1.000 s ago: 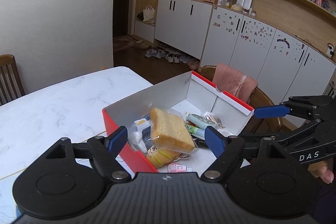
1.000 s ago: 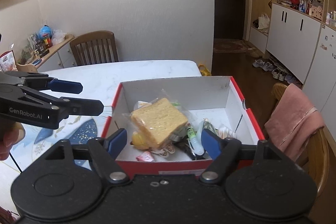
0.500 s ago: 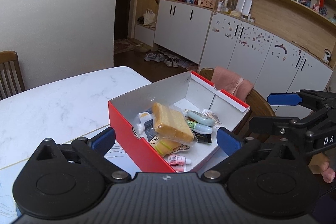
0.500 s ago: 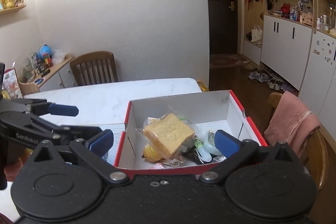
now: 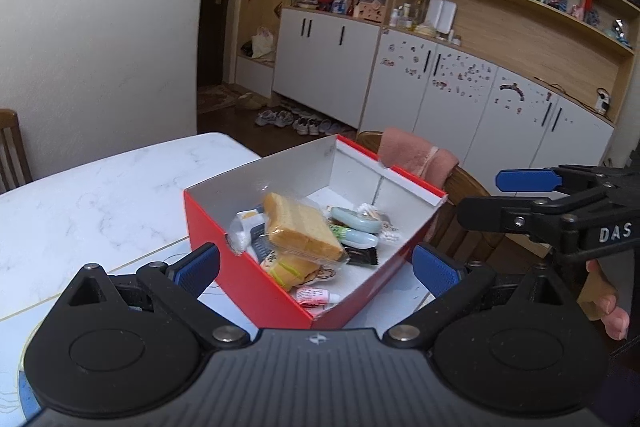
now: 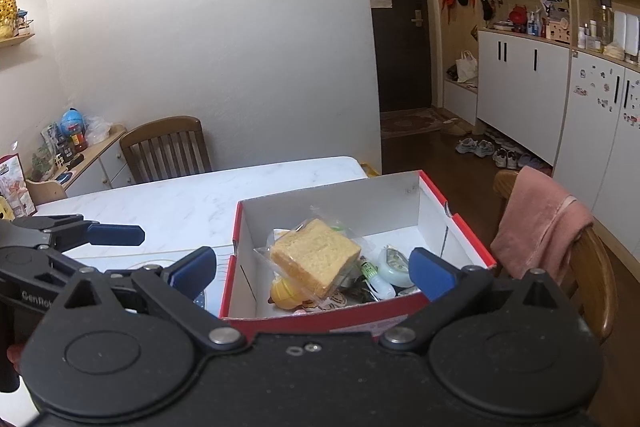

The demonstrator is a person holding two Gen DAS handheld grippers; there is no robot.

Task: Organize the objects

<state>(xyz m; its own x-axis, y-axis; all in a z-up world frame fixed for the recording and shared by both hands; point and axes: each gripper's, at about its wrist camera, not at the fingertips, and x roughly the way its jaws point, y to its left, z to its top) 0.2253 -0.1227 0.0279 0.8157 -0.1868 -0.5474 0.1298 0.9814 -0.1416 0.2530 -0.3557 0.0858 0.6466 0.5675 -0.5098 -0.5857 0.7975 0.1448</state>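
A red cardboard box (image 5: 256, 279) (image 6: 320, 323) with a white inside stands on the marble table. It holds a wrapped slice of bread (image 5: 300, 227) (image 6: 316, 257) on top of several small items, among them a pale green tube (image 5: 354, 221) (image 6: 394, 261) and a yellow packet (image 6: 286, 293). My left gripper (image 5: 316, 267) is open and empty, above the box's near corner. My right gripper (image 6: 312, 269) is open and empty, above the box's near side. Each gripper shows in the other's view, the right (image 5: 524, 191) and the left (image 6: 112, 233).
The white marble table (image 6: 192, 203) extends left and behind the box. A wooden chair with a pink towel (image 6: 540, 223) stands right of the box. Another wooden chair (image 6: 164, 151) stands at the table's far side. White cabinets (image 5: 440, 95) line the wall.
Both grippers have drawn back and up from the box and their jaws have opened wider. The bread and other items stay in the box.
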